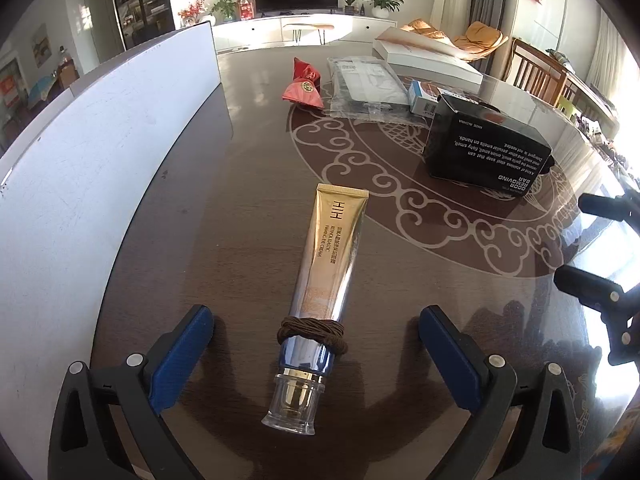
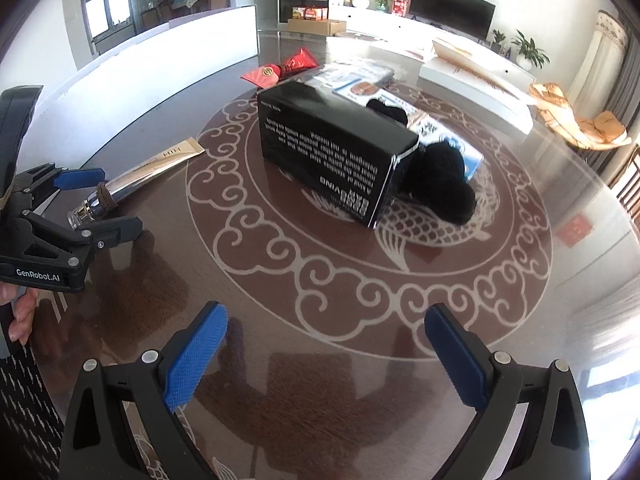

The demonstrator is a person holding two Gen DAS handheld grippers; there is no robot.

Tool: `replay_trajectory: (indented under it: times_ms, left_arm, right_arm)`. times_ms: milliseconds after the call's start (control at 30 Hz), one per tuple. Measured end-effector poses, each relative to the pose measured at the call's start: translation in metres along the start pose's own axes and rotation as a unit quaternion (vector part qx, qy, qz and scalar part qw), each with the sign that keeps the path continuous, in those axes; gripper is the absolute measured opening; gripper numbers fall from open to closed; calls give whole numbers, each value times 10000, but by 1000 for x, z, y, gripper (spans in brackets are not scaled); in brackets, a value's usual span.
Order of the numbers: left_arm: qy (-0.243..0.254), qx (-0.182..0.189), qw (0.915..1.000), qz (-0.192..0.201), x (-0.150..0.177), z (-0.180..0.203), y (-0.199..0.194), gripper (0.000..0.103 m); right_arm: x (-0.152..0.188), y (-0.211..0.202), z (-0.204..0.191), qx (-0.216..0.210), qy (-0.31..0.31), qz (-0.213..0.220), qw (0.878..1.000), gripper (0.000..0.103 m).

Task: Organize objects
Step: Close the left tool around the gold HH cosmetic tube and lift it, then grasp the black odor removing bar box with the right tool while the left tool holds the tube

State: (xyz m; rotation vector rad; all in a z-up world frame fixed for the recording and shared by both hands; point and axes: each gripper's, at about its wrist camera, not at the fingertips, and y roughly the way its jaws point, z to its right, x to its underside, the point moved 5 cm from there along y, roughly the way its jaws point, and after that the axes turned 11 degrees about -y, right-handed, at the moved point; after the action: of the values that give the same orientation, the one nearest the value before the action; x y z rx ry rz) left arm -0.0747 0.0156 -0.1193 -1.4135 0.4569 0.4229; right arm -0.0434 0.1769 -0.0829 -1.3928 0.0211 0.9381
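A gold and silver cream tube (image 1: 328, 264) with a brown cord band lies on the dark table, clear cap toward me. My left gripper (image 1: 316, 320) stands open astride the tube's cap end, with both blue pads clear of it. The right wrist view shows the same tube (image 2: 152, 170) and the left gripper (image 2: 118, 200) at the far left, held by a hand. My right gripper (image 2: 326, 316) is open over bare table with nothing between its fingers; it also shows at the left view's right edge (image 1: 572, 240). A black box (image 2: 332, 148) stands ahead of it, with a black fluffy item (image 2: 444, 176) behind.
A white panel (image 1: 80, 200) runs along the table's left side. Farther back lie a red packet (image 1: 302, 88), a clear plastic package (image 1: 368, 84), a blue-and-white box (image 1: 424, 98) and a flat white box (image 1: 432, 56). Wooden chairs (image 1: 536, 72) stand beyond the right edge.
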Motion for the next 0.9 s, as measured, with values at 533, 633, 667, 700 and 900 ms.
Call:
replay_trajectory:
  times_ms: [533,633,667,700,900]
  left_arm:
    - [-15,10,10000,35,1,1,-3,103]
    - [-14,10,10000,32,1,1,-2,103]
    - [-14,10,10000,33,1,1,-2,103]
    - [-15,10,10000,32,1,1,-2,103]
    - [-19,12,10000,33,1,1,-2,103]
  right_arm:
    - [-78,42,13,-548,-978,-855,9900,41]
    - [-66,31,20,-1121,11,-798,9905,34]
    - [-59,27,23,-1368,374,-767,9869,34]
    - [-49,24,26,-1596,708,-723,9820,34]
    - [18,8,63,-2262,2646,-450,9364,40]
